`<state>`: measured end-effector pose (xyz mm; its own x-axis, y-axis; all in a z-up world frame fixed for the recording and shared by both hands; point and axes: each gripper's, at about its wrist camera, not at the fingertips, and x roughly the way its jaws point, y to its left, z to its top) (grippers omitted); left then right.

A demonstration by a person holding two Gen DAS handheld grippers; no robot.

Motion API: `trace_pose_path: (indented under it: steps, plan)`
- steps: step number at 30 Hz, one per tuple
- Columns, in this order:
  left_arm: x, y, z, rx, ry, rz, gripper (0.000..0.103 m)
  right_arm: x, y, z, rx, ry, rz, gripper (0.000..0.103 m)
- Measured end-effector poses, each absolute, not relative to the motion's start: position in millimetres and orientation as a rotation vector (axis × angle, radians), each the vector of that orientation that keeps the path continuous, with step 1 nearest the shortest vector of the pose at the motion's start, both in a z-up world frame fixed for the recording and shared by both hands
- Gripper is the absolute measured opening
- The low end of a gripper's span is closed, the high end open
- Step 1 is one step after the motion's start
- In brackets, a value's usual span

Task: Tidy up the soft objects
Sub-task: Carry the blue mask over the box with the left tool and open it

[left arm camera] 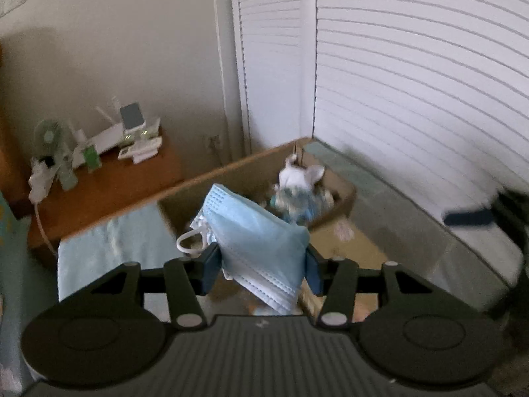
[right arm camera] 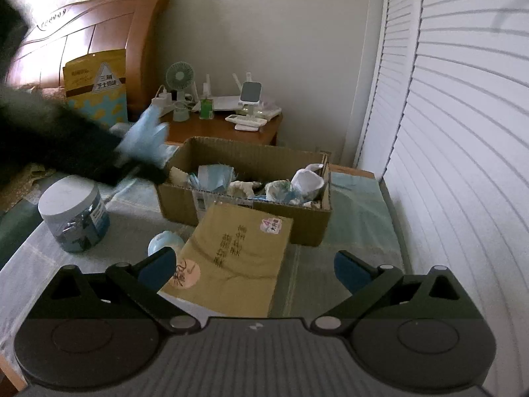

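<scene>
Bedside clutter behind; left claw [left arm camera: 261, 264] grips mask [left arm camera: 254, 235] before box [left arm camera: 344, 198].

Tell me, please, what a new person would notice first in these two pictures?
First, the pale blue pleated face mask pinched in the left hand-held gripper, above the open brown cardboard box of soft things. Then the flat yellow-brown paper package leaning on that box, before the open, empty right hand-held gripper.

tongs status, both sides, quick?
Left tongs: closed on the blue face mask.
Right tongs: open, holding nothing, above the yellow envelope.
</scene>
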<state>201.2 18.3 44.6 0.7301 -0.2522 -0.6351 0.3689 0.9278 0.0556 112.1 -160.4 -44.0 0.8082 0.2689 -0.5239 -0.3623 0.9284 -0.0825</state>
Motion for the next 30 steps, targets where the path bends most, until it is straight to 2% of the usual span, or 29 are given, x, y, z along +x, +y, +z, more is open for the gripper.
trace_pose_path:
  steps: [14, 15, 16, 17, 19, 30]
  plan:
    - [299.5, -26.6, 31.1, 0.153, 0.730, -0.307, 0.053, 103.5, -180.4, -40.0, -0.177, 0.520, 0.310, 0.103]
    - [303.7, -28.2, 29.3, 0.152, 0.732, -0.302, 0.055, 102.8, -182.5, -39.8, -0.174, 0.521, 0.308, 0.103]
    - [306.9, -29.6, 28.0, 0.153, 0.736, -0.296, 0.068, 102.9, -183.8, -39.9, -0.171, 0.523, 0.307, 0.103]
    - [309.1, -31.0, 26.5, 0.154, 0.736, -0.283, 0.086, 102.8, -185.4, -39.9, -0.167, 0.522, 0.303, 0.103]
    - [311.3, -31.5, 25.7, 0.152, 0.719, -0.268, 0.097, 102.7, -187.8, -40.5, -0.160, 0.525, 0.302, 0.103]
    - [297.1, -18.4, 30.4, 0.110, 0.729, -0.267, 0.098, 99.9, -186.2, -41.7, -0.156, 0.530, 0.311, 0.103]
